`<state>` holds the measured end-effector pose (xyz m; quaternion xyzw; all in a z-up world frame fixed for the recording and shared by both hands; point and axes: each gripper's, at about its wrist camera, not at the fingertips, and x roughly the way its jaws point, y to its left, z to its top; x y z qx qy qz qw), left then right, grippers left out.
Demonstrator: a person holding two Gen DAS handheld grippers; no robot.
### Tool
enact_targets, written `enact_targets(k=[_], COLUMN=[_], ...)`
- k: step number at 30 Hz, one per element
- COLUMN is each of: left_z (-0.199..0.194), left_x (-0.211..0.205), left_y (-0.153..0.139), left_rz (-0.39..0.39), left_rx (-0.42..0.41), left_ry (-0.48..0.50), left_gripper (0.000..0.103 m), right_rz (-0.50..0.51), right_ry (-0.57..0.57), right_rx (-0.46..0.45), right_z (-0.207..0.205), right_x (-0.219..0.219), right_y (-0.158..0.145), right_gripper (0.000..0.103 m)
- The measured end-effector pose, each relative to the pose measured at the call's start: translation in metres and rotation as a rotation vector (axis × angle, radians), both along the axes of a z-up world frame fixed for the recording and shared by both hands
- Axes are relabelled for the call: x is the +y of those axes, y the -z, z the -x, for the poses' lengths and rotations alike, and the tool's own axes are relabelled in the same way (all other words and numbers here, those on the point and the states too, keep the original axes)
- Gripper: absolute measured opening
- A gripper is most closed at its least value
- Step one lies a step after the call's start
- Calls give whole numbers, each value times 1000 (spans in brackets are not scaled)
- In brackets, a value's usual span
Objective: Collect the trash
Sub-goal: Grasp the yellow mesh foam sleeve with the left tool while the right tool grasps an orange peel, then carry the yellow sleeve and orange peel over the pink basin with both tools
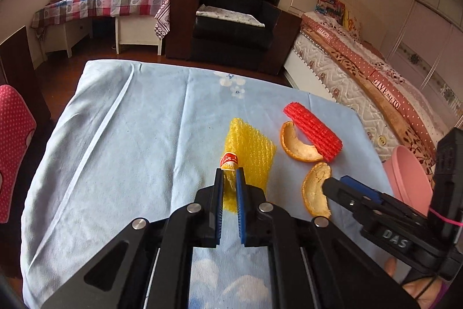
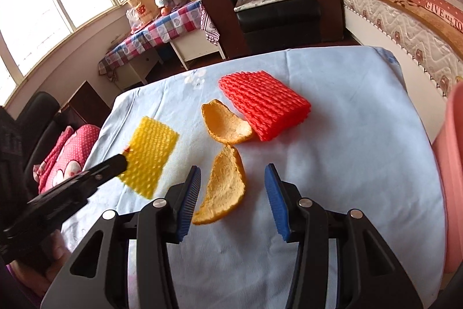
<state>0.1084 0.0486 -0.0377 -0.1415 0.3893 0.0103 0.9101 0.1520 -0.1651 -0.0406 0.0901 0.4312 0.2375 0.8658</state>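
Note:
My left gripper [image 1: 230, 174] is shut on a small clear wrapper with a red label [image 1: 229, 161], held over the near end of a yellow foam fruit net [image 1: 251, 151]. The net also shows in the right wrist view [image 2: 150, 155], lifted off the cloth beside the left gripper's tip [image 2: 117, 164]. My right gripper [image 2: 233, 178] is open, its jaws on either side of an orange peel [image 2: 224, 187]; in the left wrist view it reaches that peel [image 1: 315, 190]. A second peel [image 2: 224, 125] and a red foam net [image 2: 264, 103] lie beyond.
A light blue cloth [image 1: 130, 149] covers the table. A pink bin [image 1: 408, 178] stands off its right edge; its wall [image 2: 453, 164] fills the right side of the right wrist view. A black armchair [image 1: 231, 16] and a bed [image 1: 376, 83] stand behind.

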Motion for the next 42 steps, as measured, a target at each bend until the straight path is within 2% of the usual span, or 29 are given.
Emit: enact_targets(k=[1, 3, 4, 6, 8, 14, 26, 42], left_z=[2, 6, 8, 14, 19, 35, 63, 80], left_x=[0, 1, 1, 2, 2, -3, -38, -109], left_y=[-2, -4, -5, -7, -10, -20, -47, -67], left_rz=[-1, 2, 2, 2, 7, 12, 43, 29], left_rx=[-3, -7, -9, -12, -17, -36, -84, -120], left_ry=[-2, -5, -6, -8, -10, -1, 59, 190], left_gripper=[7, 7, 7, 7, 7, 7, 7, 7], right_rz=[9, 33, 33, 36, 34, 6, -20, -36], right_ry=[-2, 1, 1, 1, 2, 11, 81, 198], right_rx=[3, 22, 34, 53, 59, 24, -40, -112], right_z=[-1, -5, -6, -8, -6, 18, 75, 115], right_x=[1, 5, 5, 6, 5, -7, -56, -122], right_y=[1, 7, 9, 14, 16, 2, -28, -49], right_gripper=[42, 27, 23, 9, 6, 5, 5, 5])
